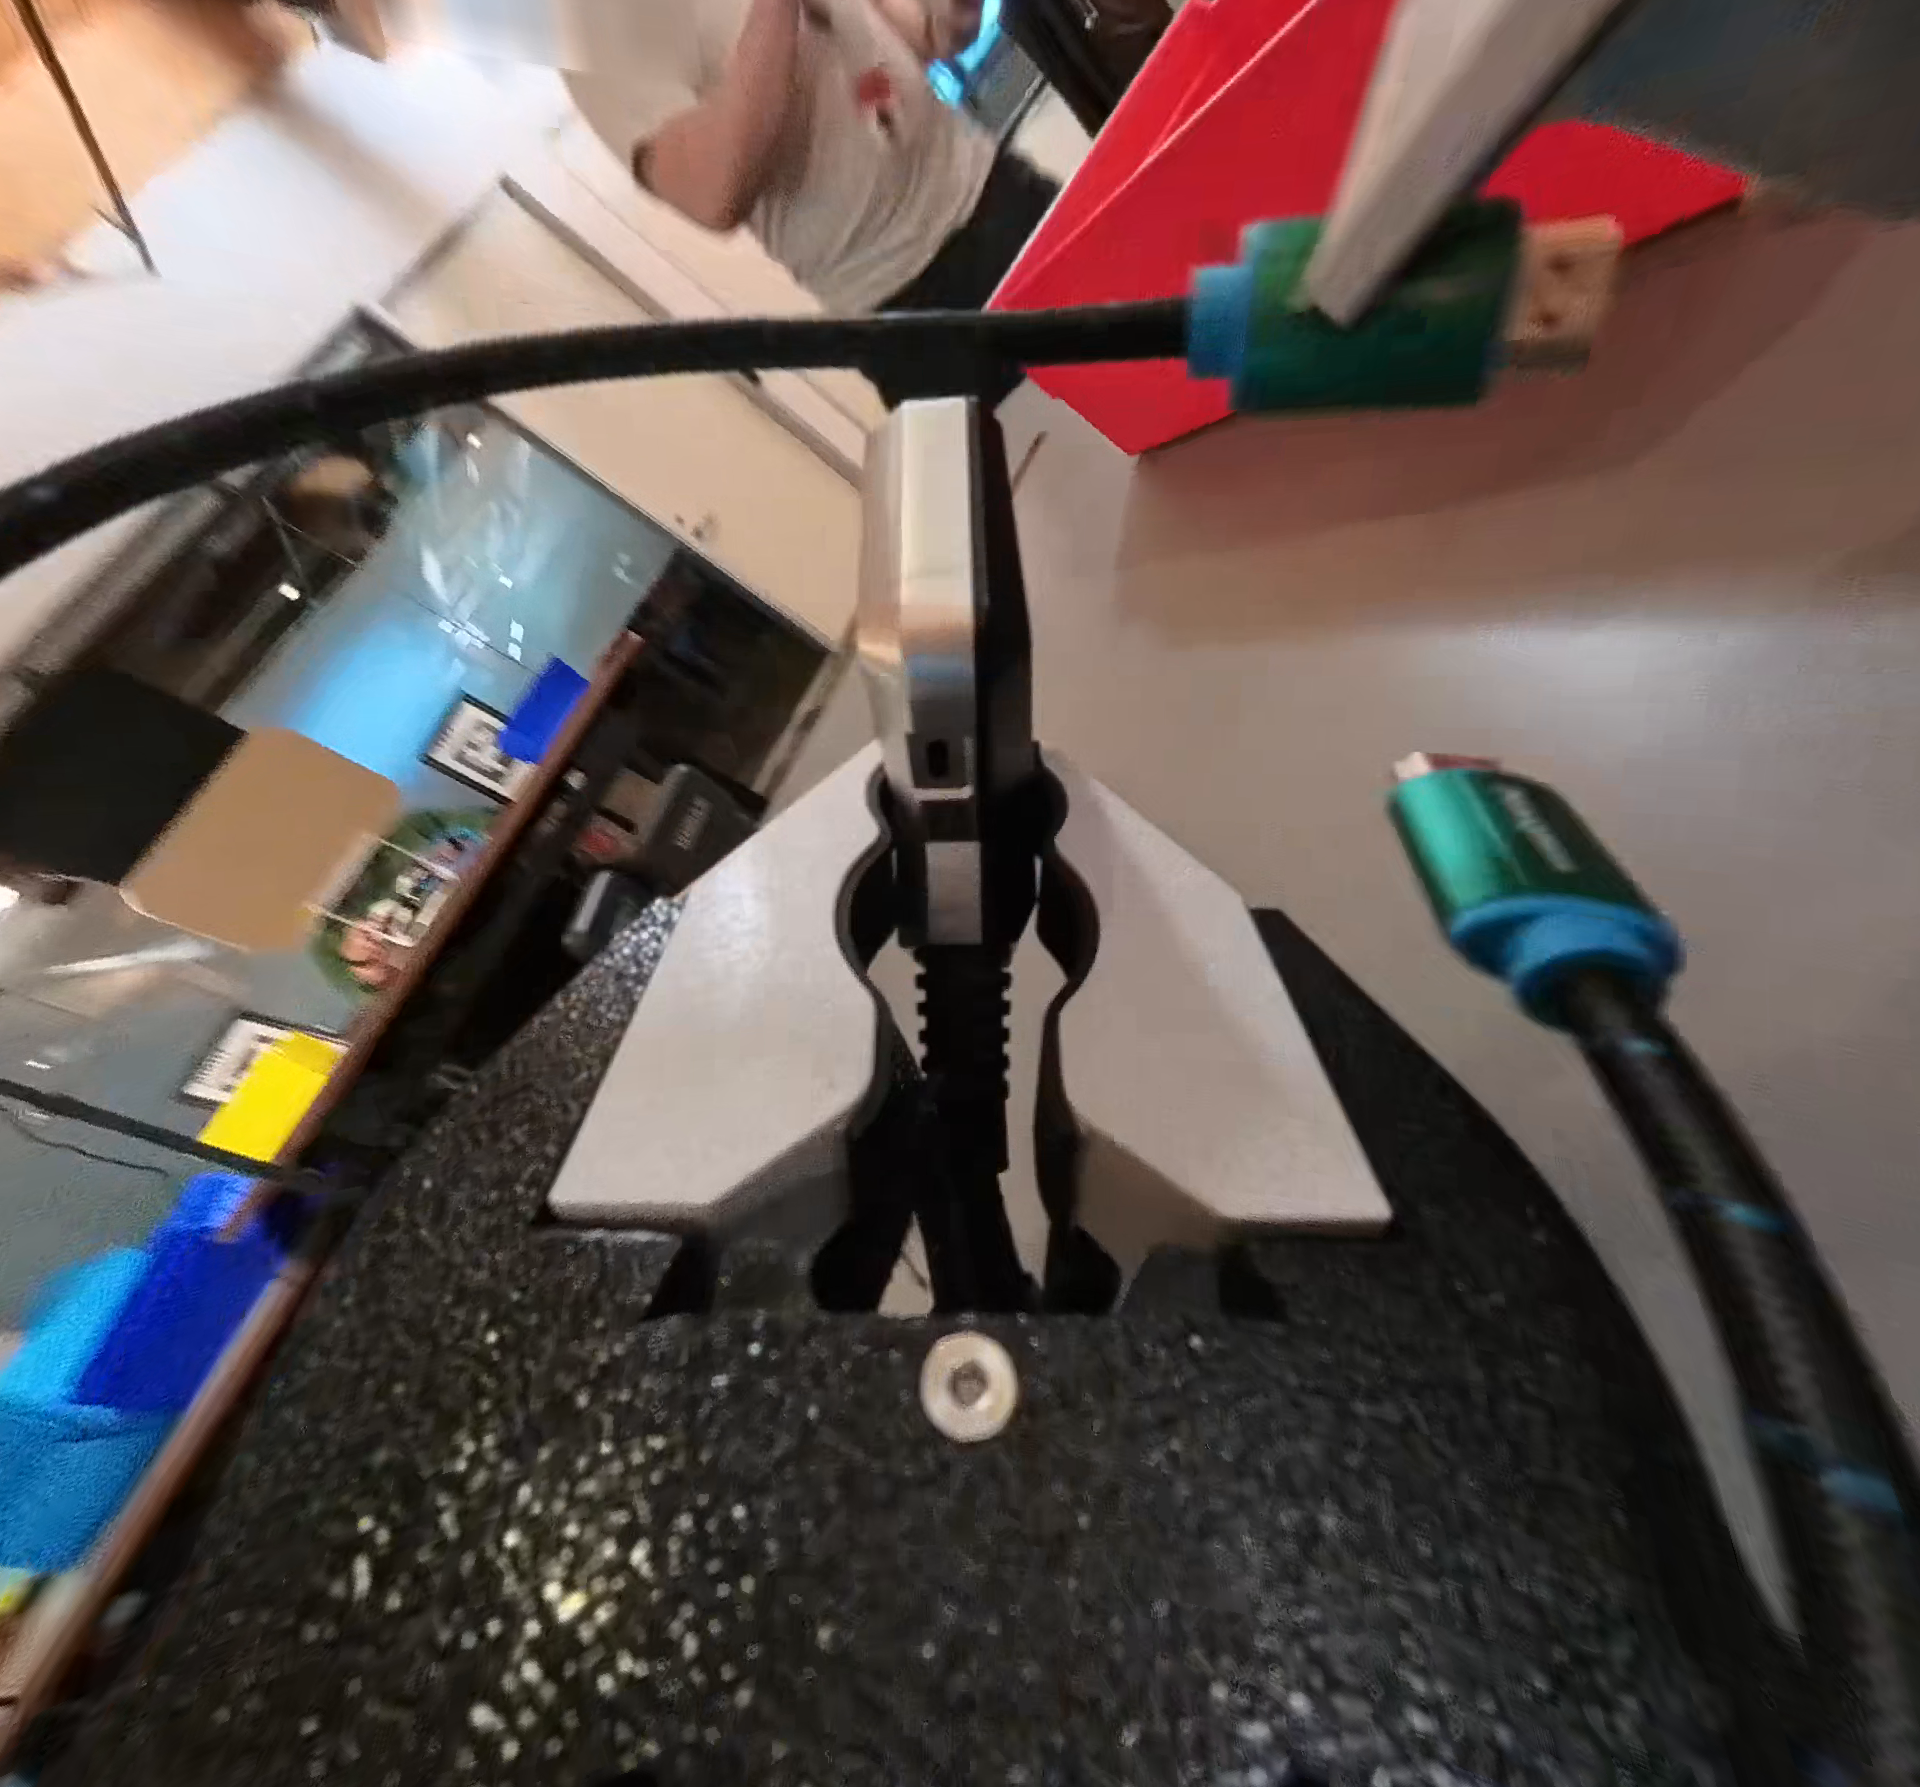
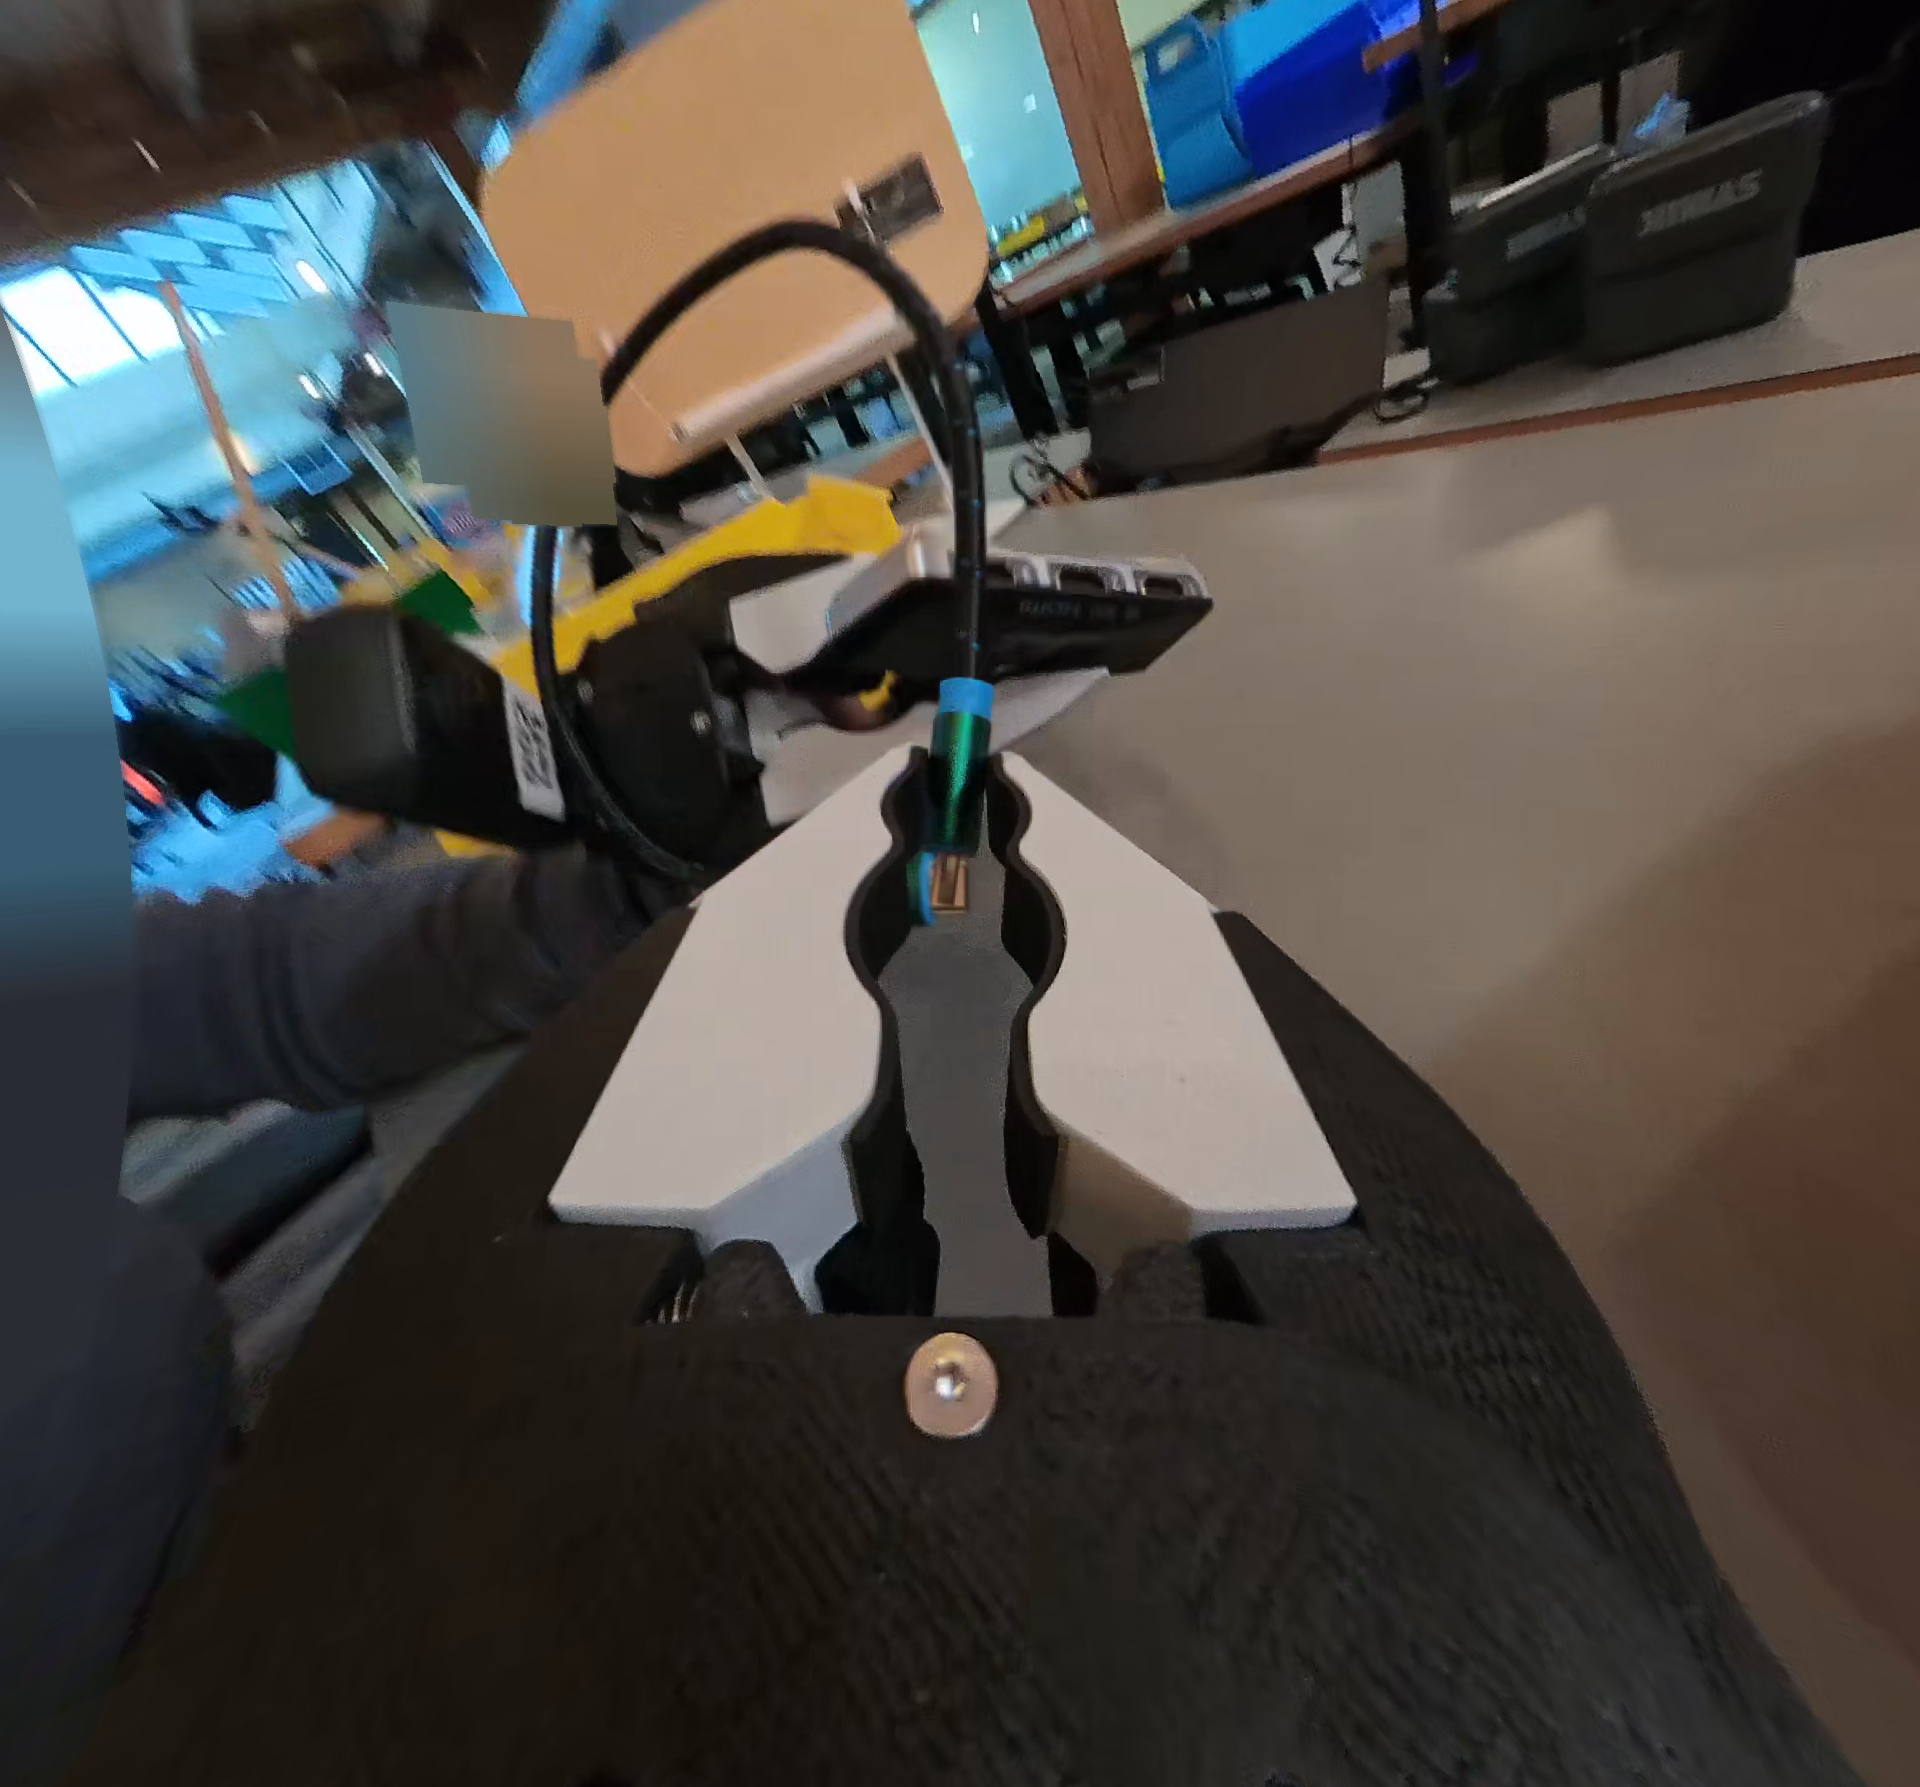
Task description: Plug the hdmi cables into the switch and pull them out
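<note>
My left gripper (image 1: 961, 781) is shut on the HDMI switch (image 1: 925, 615), a thin silver and black box seen edge-on between the fingers. My right gripper (image 2: 956, 771) is shut on a green HDMI plug (image 2: 954, 781) with a blue collar and black braided cable. In the left wrist view that plug (image 1: 1382, 314) hangs in the air up and right of the switch, apart from it, with its gold end pointing right. A second green plug (image 1: 1507, 864) lies loose on the table. In the right wrist view the switch (image 2: 1070, 610) shows empty ports beyond the plug.
A red box (image 1: 1247, 179) stands on the grey table (image 1: 1455, 594) behind the switch. A person (image 1: 852, 127) stands beyond the table. Two dark cases (image 2: 1662, 251) and blue bins (image 2: 1278, 96) sit on other tables farther off. Spacing between my two grippers at the tips: around 8 cm.
</note>
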Action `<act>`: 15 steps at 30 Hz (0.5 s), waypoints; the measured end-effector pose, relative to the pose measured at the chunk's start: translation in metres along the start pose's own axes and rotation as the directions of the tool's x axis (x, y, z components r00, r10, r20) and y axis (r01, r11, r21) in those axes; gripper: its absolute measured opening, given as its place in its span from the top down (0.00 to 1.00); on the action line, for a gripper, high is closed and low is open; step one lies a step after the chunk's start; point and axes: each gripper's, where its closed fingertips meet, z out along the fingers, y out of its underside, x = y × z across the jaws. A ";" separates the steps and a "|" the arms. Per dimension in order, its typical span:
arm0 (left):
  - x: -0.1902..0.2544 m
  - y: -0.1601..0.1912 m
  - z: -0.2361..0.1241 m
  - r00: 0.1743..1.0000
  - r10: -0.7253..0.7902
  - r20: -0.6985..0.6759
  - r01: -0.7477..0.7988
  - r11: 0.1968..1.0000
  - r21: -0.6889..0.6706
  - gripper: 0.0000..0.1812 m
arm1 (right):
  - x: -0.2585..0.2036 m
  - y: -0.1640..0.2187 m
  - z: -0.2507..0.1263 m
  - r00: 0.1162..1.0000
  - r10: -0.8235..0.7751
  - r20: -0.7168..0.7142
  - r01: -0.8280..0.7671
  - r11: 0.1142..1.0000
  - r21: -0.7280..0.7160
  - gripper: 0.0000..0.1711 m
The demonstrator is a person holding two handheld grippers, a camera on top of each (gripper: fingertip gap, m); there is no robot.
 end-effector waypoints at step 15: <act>0.042 0.013 0.007 0.970 -0.041 -0.239 0.028 0.998 -0.058 0.89 | 0.011 0.081 0.013 0.998 -0.026 0.063 0.054 0.871 -0.489 0.93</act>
